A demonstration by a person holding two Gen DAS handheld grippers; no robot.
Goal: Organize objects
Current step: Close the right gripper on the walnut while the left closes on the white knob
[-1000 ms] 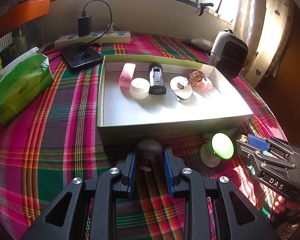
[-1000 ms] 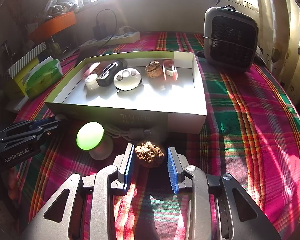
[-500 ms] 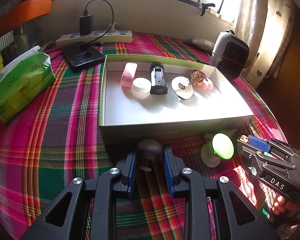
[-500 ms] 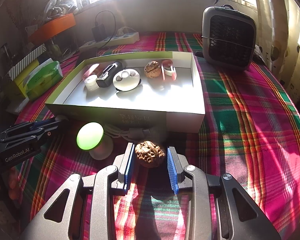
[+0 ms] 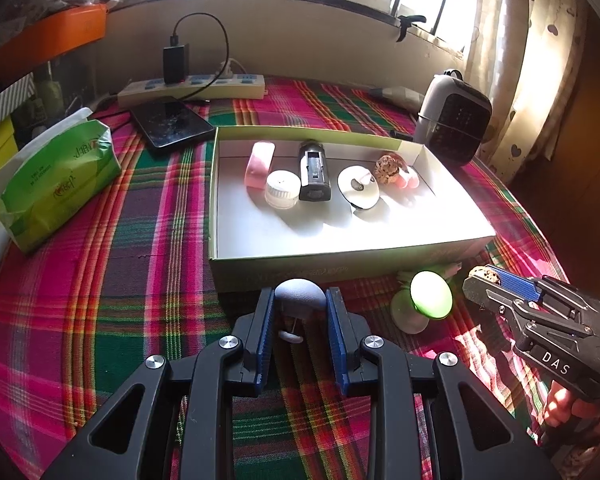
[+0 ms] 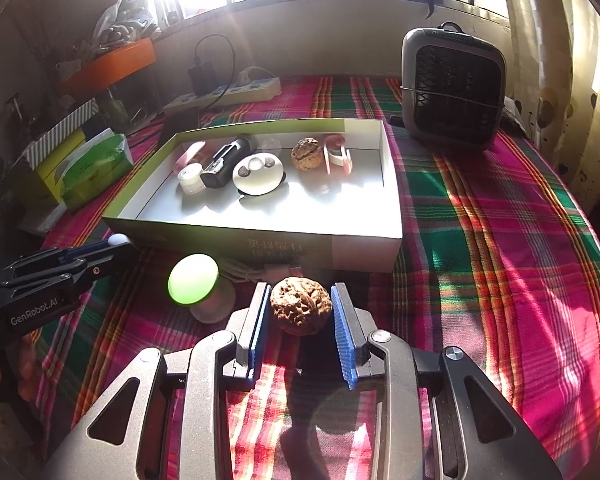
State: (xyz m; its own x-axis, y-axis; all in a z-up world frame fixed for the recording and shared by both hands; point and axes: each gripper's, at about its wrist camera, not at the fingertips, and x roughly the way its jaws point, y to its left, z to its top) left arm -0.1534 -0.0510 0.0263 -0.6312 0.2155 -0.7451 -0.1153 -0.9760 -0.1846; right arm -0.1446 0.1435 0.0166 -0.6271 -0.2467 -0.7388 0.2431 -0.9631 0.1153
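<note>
- Your left gripper (image 5: 300, 312) clamps the grey knob (image 5: 299, 299) just before the box (image 5: 340, 270); it looks light and smooth, so hold its dome.
- Your right gripper (image 6: 300, 312) clamps the walnut (image 6: 300, 310): hard, bumpy, gripped across its middle.

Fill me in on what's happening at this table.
A person is tidying small items into the open box on the plaid tablecloth. The left hand-held gripper is closed on a small grey mushroom-shaped thing; the right hand-held gripper is closed on a walnut. Both are just in front of the box. A green mushroom-shaped light sits between them.
</note>
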